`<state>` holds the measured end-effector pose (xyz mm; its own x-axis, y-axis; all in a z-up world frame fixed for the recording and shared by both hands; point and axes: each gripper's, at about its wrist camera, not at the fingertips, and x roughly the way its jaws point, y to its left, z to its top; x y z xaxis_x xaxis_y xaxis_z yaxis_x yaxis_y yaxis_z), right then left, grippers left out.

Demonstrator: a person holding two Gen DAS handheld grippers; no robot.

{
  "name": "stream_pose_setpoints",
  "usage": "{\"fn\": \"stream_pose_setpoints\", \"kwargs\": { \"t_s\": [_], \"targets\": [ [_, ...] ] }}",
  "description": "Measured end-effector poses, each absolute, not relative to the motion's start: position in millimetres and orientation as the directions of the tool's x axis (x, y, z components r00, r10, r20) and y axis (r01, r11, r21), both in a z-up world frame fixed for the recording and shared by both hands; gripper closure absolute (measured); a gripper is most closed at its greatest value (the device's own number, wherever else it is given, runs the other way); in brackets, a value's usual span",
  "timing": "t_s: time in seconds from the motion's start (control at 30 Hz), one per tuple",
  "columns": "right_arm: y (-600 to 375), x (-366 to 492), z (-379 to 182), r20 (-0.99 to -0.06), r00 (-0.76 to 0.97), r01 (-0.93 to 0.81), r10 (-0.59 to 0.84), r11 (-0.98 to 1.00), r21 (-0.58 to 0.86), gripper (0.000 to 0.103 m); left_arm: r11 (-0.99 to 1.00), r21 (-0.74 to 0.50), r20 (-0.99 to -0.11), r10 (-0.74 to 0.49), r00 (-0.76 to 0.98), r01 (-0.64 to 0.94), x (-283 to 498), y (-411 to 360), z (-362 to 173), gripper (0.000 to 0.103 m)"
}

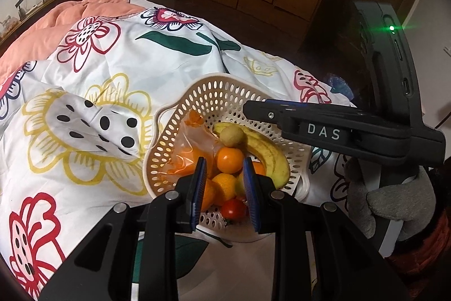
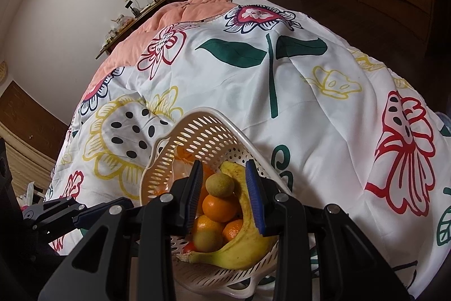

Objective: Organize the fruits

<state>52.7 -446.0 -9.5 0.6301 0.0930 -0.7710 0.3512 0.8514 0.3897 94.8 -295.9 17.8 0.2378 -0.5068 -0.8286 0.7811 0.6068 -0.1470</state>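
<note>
Perforated plastic basket (image 1: 225, 92) sitting near the bedspread (image 1: 112, 53) edge, holding banana (image 1: 270, 157), oranges (image 1: 229, 160), tomato (image 1: 233, 210), left gripper (image 1: 224, 188) and right gripper (image 2: 225, 196) hovering, fingers spread, gripping nothing.

fruit (image 1: 229, 160) in basket (image 1: 214, 92), basket on bedspread (image 1: 169, 61)

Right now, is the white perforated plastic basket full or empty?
Full: the white perforated plastic basket holds a banana, oranges and a tomato.

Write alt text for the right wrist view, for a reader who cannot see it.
A cream perforated plastic basket on a white floral quilt holds a yellow banana, round orange tangerines and a small round tan fruit. The right hand-held gripper hovers open above them, grasping nothing.
</note>
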Motion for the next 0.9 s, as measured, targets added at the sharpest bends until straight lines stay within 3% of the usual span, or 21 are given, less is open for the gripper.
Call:
{"fn": "stream_pose_setpoints", "kwargs": {
  "t_s": [0.4, 0.5, 0.57, 0.9],
  "targets": [
    [-443, 49, -6, -0.775, 0.626, 0.349, 0.09, 0.856, 0.382, 0.071, 0.64, -0.16, -0.823, -0.507, 0.256, 0.752, 99, -289, 19, 0.075],
    [-441, 46, -1, -0.775, 0.627, 0.345, 0.078, 0.864, 0.366, 0.067, 0.652, -0.156, -0.818, -0.506, 0.274, 0.742, 98, -285, 21, 0.075],
    [-439, 43, 3, -0.774, 0.63, 0.343, 0.06, 0.873, 0.347, 0.062, 0.661, -0.148, -0.813, -0.505, 0.291, 0.735, 97, -282, 23, 0.075],
    [-432, 29, 18, -0.772, 0.636, 0.334, 0.026, 0.892, 0.305, 0.062, 0.695, -0.059, -0.781, -0.479, 0.4, 0.716, 82, -272, 35, 0.075]
  ]
}}
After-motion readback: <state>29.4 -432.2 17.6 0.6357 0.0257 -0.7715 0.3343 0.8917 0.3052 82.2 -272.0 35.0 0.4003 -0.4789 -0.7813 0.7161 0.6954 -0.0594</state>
